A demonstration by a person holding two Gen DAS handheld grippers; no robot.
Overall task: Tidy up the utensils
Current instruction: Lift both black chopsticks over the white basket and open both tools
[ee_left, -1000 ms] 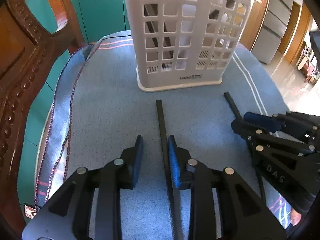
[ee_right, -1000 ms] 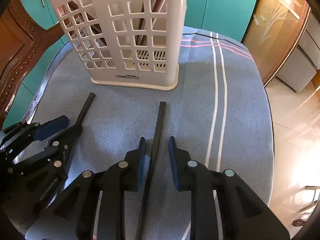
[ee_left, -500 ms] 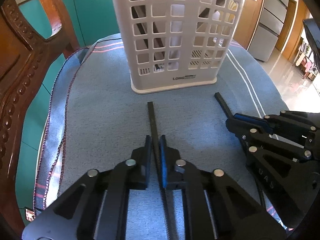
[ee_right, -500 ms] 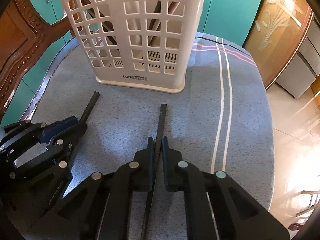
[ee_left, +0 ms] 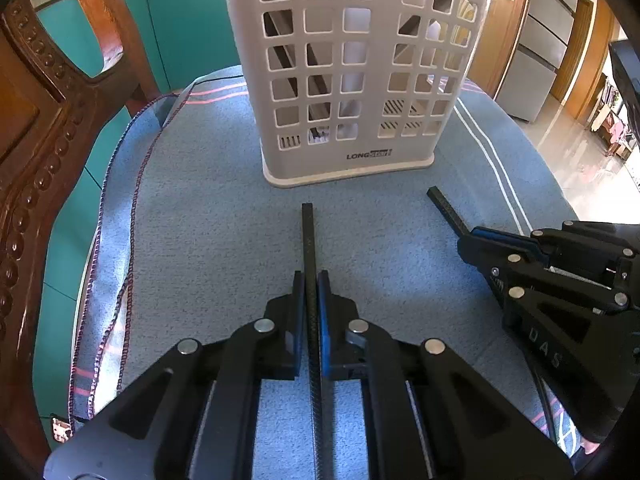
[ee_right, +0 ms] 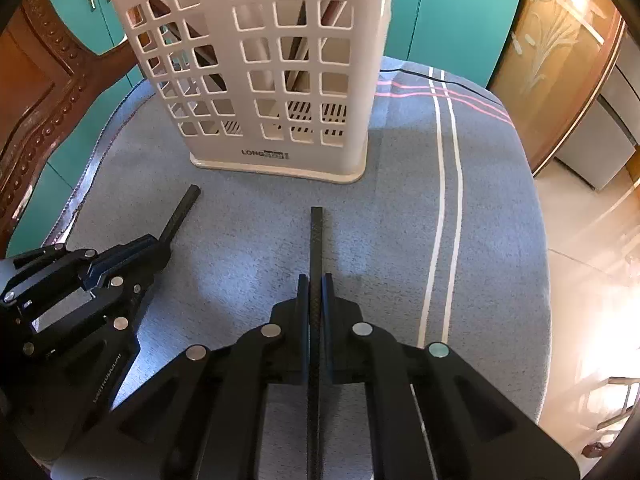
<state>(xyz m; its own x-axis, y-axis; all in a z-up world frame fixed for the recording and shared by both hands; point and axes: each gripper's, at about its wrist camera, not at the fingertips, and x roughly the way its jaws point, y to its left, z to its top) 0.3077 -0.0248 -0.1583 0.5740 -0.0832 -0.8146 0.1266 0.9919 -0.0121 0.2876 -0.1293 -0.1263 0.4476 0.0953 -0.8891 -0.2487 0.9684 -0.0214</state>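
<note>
Two black chopsticks lie on a blue-grey cloth in front of a white slotted utensil basket (ee_left: 352,80). My left gripper (ee_left: 311,280) is shut on one black chopstick (ee_left: 308,236), whose tip points at the basket. My right gripper (ee_right: 316,282) is shut on the other black chopstick (ee_right: 316,236). In the left wrist view the right gripper (ee_left: 468,240) holds its chopstick (ee_left: 444,206) at the right. In the right wrist view the left gripper (ee_right: 156,246) and its chopstick (ee_right: 182,212) are at the left. The basket (ee_right: 272,60) holds several dark utensils.
The cloth (ee_left: 208,240) with white and pink stripes covers a round table. A carved wooden chair (ee_left: 36,128) stands close at the left. Teal cabinets (ee_right: 452,12) are behind the basket. The table edge drops to a shiny floor (ee_right: 592,248) on the right.
Both grippers have closed from open onto their chopsticks. Both have moved slightly closer to the basket.
</note>
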